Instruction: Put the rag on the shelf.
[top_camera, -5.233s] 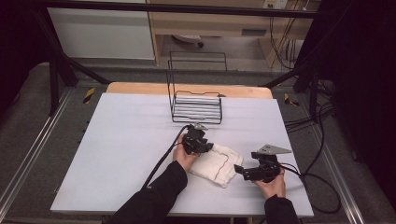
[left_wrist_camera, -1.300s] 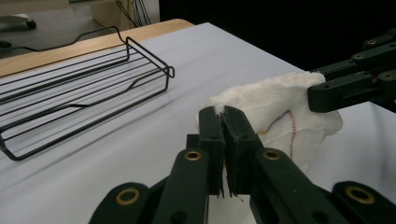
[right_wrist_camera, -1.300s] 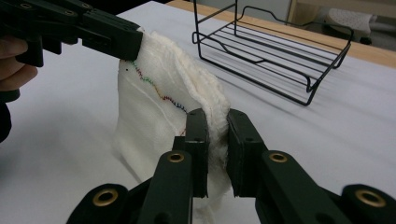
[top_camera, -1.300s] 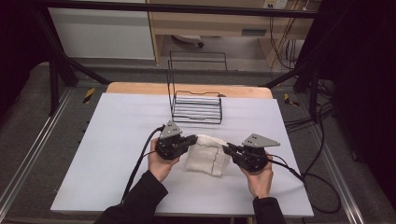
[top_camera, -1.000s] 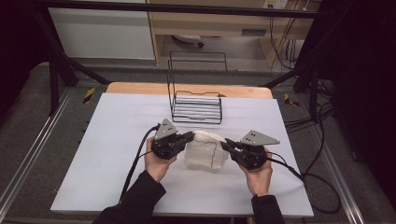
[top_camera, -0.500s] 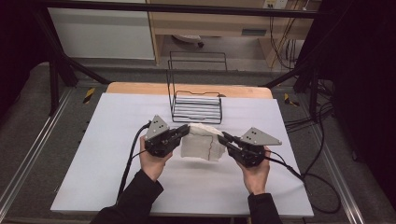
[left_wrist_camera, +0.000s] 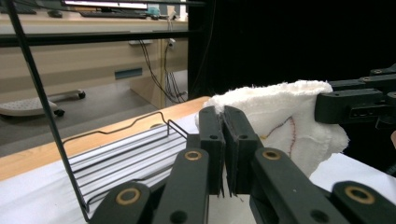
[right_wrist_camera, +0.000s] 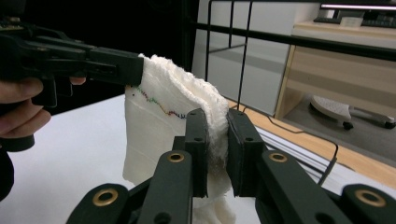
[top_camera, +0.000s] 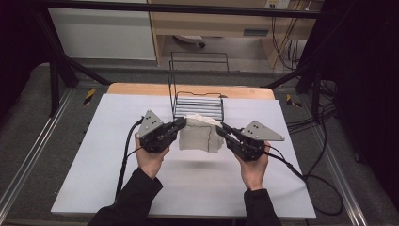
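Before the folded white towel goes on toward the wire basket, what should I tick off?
1. Left gripper shut on folded white towel: ok.
2. Right gripper shut on the towel's other end: ok.
3. Towel lifted off the white table: ok, shadow below.
4. Black wire basket just behind towel: ok.
5. Basket floor free: cannot tell, partly hidden.
6. Fold holding, no loose layer: cannot tell.

The high view looks forward and down from above the person's side, taking in the whole table from some distance. Each gripper view sits close behind its own jaws (looking along them, low over the tabletop), the two facing roughly toward each other. All three share the white cloth and the wire basket.
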Action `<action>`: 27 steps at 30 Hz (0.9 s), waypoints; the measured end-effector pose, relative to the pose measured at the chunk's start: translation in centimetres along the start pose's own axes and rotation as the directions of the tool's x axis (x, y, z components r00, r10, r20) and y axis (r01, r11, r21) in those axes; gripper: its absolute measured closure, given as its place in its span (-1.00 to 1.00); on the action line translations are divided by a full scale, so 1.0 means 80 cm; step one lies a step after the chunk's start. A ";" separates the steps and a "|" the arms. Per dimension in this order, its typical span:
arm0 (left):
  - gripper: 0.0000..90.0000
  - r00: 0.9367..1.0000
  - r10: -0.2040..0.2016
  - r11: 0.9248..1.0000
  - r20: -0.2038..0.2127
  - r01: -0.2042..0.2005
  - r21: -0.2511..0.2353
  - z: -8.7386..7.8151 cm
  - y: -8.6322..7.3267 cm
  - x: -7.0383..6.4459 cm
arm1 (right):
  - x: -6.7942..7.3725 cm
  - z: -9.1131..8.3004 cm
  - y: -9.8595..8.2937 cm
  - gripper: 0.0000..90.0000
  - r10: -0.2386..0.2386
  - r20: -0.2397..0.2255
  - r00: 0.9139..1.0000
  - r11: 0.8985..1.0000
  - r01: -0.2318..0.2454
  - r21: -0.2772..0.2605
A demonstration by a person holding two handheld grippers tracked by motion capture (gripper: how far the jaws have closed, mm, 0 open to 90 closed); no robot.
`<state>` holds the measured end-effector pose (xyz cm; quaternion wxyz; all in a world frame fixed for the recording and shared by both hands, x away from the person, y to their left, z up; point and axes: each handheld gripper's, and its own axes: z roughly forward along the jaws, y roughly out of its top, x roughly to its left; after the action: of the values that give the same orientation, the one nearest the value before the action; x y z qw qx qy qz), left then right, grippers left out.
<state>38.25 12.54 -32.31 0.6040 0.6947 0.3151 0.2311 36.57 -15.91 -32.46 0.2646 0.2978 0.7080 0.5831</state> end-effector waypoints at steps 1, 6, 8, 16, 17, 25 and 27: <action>0.93 1.000 0.001 1.000 -0.001 -0.001 -0.004 -0.001 0.001 0.001 | 0.000 0.001 0.002 0.77 -0.006 0.001 1.000 1.000 0.006 -0.005; 0.93 1.000 0.009 0.999 -0.012 -0.010 -0.031 -0.005 0.010 0.005 | 0.002 0.005 0.014 0.77 -0.027 0.004 1.000 0.999 0.027 -0.030; 0.93 1.000 0.013 0.999 -0.019 -0.014 -0.047 -0.007 0.015 0.005 | 0.002 0.005 0.017 0.77 -0.030 0.004 1.000 0.999 0.030 -0.035; 0.93 1.000 0.011 0.997 -0.026 -0.013 -0.074 -0.009 0.033 0.010 | 0.000 0.010 0.034 0.77 -0.042 0.003 0.999 0.997 0.043 -0.067; 0.93 1.000 0.010 0.997 -0.024 -0.012 -0.077 -0.008 0.036 0.011 | -0.001 0.010 0.037 0.77 -0.044 0.004 0.999 0.997 0.044 -0.070; 0.93 0.999 0.025 0.995 -0.029 -0.027 -0.094 -0.005 0.056 0.012 | -0.008 0.011 0.056 0.77 -0.053 0.027 0.998 0.994 0.056 -0.097; 0.93 0.999 0.033 0.994 -0.034 -0.036 -0.104 -0.004 0.061 0.013 | -0.008 0.012 0.058 0.77 -0.054 0.030 0.998 0.993 0.057 -0.102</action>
<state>39.49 13.13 -27.52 0.6300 0.6638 0.3002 0.2689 38.26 -15.10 -28.01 0.3053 0.2719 0.6814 0.6071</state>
